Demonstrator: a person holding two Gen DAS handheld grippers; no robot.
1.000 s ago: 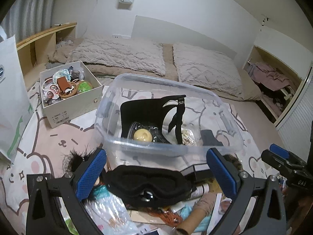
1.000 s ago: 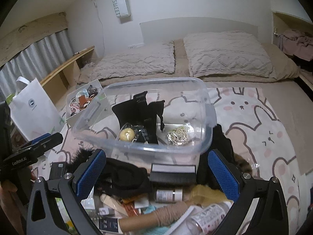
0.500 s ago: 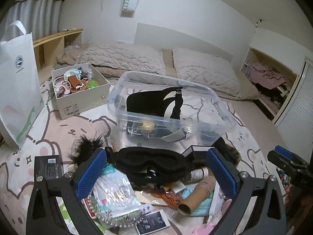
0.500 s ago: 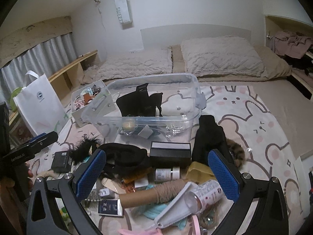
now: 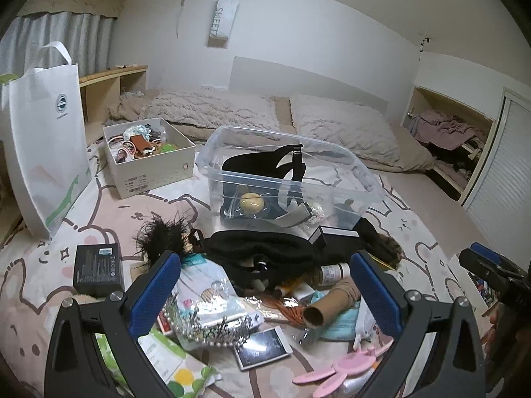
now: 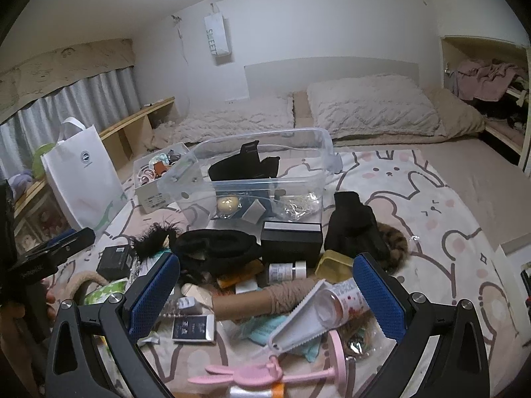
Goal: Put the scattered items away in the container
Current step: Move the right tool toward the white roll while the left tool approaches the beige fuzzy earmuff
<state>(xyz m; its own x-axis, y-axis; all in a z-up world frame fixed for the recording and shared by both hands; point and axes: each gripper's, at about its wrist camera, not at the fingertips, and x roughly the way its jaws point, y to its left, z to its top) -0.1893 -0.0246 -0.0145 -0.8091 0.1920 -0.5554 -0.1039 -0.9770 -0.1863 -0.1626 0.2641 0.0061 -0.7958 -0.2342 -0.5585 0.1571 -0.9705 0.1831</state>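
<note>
left gripper [image 5: 265, 293]: jaws wide, empty; had drawn back from the container [image 5: 285, 179].
right gripper [image 6: 267, 293]: jaws wide, empty; likewise retreated over the clutter.

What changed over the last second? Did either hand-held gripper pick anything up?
Both pulled back and up from the clear plastic bin, which now looks farther off, with more of the scattered pile in view. The left hand-held gripper and right hand-held gripper stayed open and empty; nothing was grabbed or dropped. The black sleep mask, black gift box and the bin's contents lie as before.
</note>
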